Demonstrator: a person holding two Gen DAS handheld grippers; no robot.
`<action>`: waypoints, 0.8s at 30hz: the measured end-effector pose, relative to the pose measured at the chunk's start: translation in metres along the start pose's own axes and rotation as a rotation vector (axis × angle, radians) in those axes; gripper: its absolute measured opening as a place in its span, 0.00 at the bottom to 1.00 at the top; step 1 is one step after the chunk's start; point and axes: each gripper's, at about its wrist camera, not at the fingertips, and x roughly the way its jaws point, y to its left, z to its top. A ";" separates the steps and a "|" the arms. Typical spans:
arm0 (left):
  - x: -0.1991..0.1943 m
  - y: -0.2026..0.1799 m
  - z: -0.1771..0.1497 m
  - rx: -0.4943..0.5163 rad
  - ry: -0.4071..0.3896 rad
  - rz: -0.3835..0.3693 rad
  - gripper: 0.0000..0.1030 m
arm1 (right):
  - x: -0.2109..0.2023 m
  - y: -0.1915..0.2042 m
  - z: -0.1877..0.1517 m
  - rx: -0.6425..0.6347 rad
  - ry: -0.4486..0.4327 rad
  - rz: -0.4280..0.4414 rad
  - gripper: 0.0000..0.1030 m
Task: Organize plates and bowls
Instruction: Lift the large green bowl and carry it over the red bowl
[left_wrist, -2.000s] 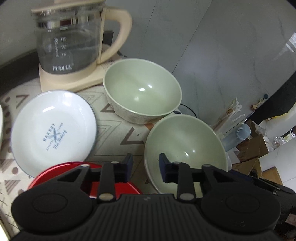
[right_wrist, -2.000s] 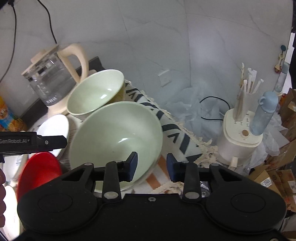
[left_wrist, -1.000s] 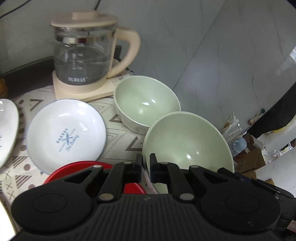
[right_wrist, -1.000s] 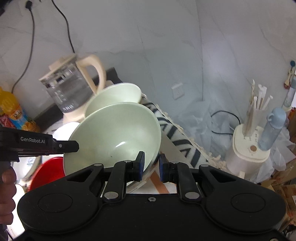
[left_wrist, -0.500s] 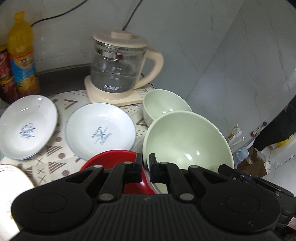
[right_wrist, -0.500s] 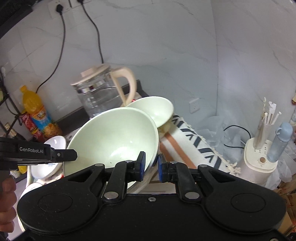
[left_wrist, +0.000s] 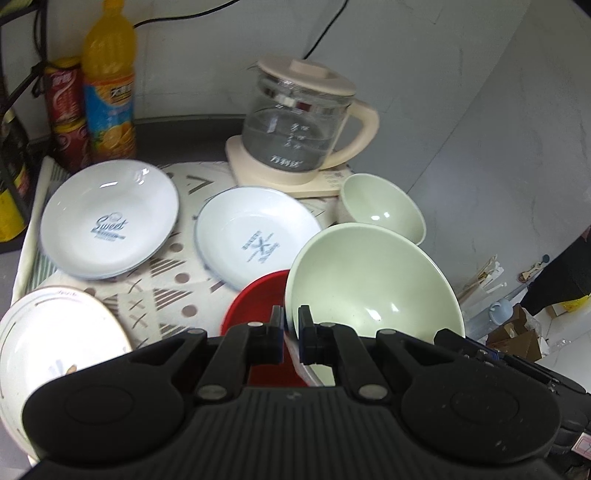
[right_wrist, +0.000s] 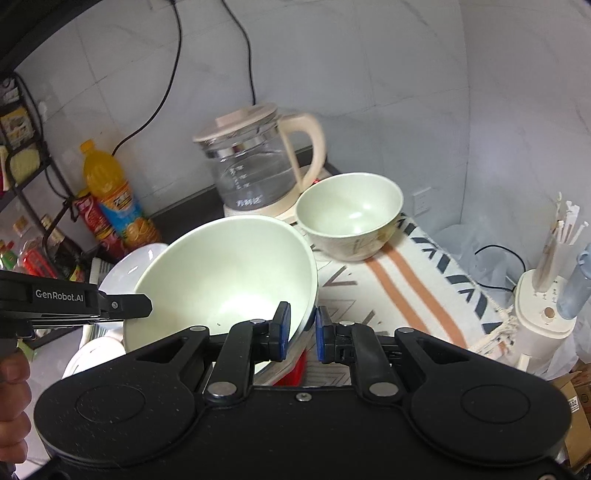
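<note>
Tabletop: covered by a patterned cloth; carries all crockery listed below.

Large green bowl: tilted and, by the look of it, lifted off the cloth, its rim overlapping the red dish. Held from two sides. Left gripper: fingers pressed together on the near-left rim, beside the red dish. Right gripper: fingers pinching the near-right rim. Judged step: carrying this bowl toward its match for nesting. Next move calls for both hands travelling together, levelling the bowl, centring it over the small green bowl and lowering before either pinch loosens.

White plates, "Sweet" plate and blue-crossed plate: flat on the cloth, just beside each other, not stacked.

Third plate with gold line: near-left corner, apart from the other two.

Red dish: partly hidden under the large bowl.

Small green bowl: upright, just beside the kettle, empty.

View notes: left wrist alone shows all three plates and the red dish clearly. Right wrist alone shows the left gripper from the side, the person's hand on it, and bare cloth right of the small bowl.
</note>
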 end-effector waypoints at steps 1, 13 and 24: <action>0.001 0.003 -0.002 -0.005 0.006 0.004 0.05 | 0.001 0.003 -0.001 -0.002 0.006 0.003 0.14; 0.030 0.032 -0.015 -0.053 0.115 0.042 0.05 | 0.028 0.015 -0.012 -0.040 0.106 0.005 0.14; 0.046 0.035 -0.012 -0.059 0.157 0.046 0.05 | 0.046 0.018 -0.014 -0.051 0.164 -0.022 0.13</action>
